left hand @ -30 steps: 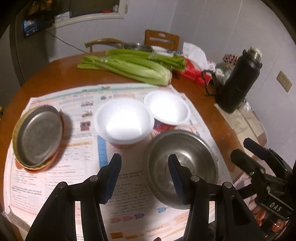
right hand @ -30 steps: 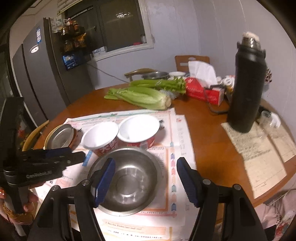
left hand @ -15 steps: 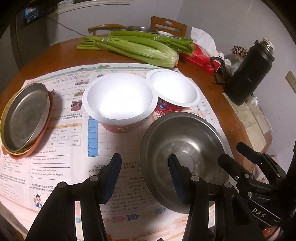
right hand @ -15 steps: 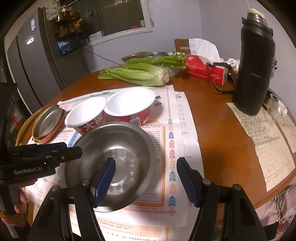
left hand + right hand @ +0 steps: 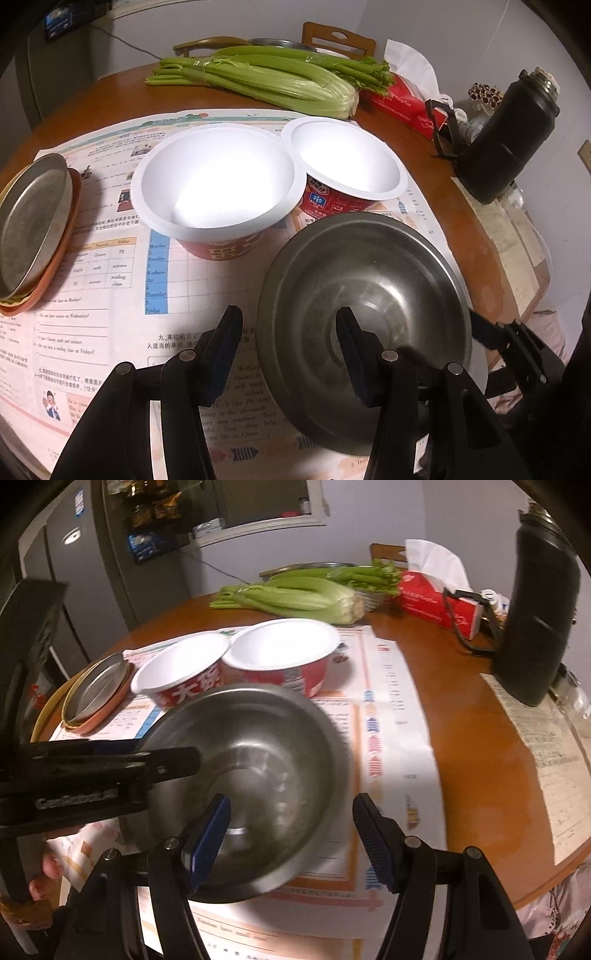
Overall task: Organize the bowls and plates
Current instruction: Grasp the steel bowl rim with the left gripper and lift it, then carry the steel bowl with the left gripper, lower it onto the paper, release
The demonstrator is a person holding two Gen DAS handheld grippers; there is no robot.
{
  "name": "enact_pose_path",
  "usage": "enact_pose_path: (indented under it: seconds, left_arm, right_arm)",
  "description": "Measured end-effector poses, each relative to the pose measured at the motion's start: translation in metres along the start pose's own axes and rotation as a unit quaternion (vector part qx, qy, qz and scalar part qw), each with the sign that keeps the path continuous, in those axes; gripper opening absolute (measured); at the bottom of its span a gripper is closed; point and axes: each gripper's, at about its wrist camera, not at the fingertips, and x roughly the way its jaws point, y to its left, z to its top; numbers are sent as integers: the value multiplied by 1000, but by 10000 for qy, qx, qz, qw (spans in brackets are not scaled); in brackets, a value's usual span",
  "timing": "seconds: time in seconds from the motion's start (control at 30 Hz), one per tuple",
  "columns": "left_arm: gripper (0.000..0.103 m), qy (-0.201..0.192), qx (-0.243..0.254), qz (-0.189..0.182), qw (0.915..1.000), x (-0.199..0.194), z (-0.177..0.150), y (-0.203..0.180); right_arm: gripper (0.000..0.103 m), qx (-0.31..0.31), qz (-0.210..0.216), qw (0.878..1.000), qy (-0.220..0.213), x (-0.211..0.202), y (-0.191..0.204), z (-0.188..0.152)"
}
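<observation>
A steel bowl (image 5: 369,295) stands on the newspaper (image 5: 92,314) at the near edge; it also shows in the right wrist view (image 5: 258,760). My left gripper (image 5: 288,350) is open, straddling the bowl's left rim, one finger inside. My right gripper (image 5: 291,834) is open, straddling its near right rim. Behind stand two white-lined red paper bowls, the left (image 5: 218,192) and the right (image 5: 347,166). A stack of a steel plate (image 5: 29,225) on an orange plate lies at the left.
The round wooden table (image 5: 461,738) carries celery (image 5: 266,77), a red tissue box (image 5: 402,103) and a tall black flask (image 5: 535,627) at the right. A chair (image 5: 336,37) stands behind the table. A fridge (image 5: 74,572) is at the far left.
Both grippers have moved forward and down to the steel bowl, and each now has one finger inside its rim. The bowls and plates have not moved.
</observation>
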Motion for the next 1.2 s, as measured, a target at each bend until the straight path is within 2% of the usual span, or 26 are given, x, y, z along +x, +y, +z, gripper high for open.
enact_pose_path:
  seconds: [0.2, 0.3, 0.67, 1.2]
  left_arm:
    - [54, 26, -7, -88, 10000, 8, 1, -2]
    - [54, 88, -58, -255, 9996, 13, 2, -2]
    - [54, 72, -168, -331, 9993, 8, 0, 5]
    - [54, -518, -136, -147, 9985, -62, -24, 41]
  right_arm:
    - [69, -163, 88, 9998, -5, 3, 15, -2]
    - [69, -167, 134, 9998, 38, 6, 20, -3]
    - [69, -287, 123, 9995, -65, -3, 29, -2]
    - [69, -648, 445, 9963, -342, -32, 76, 9]
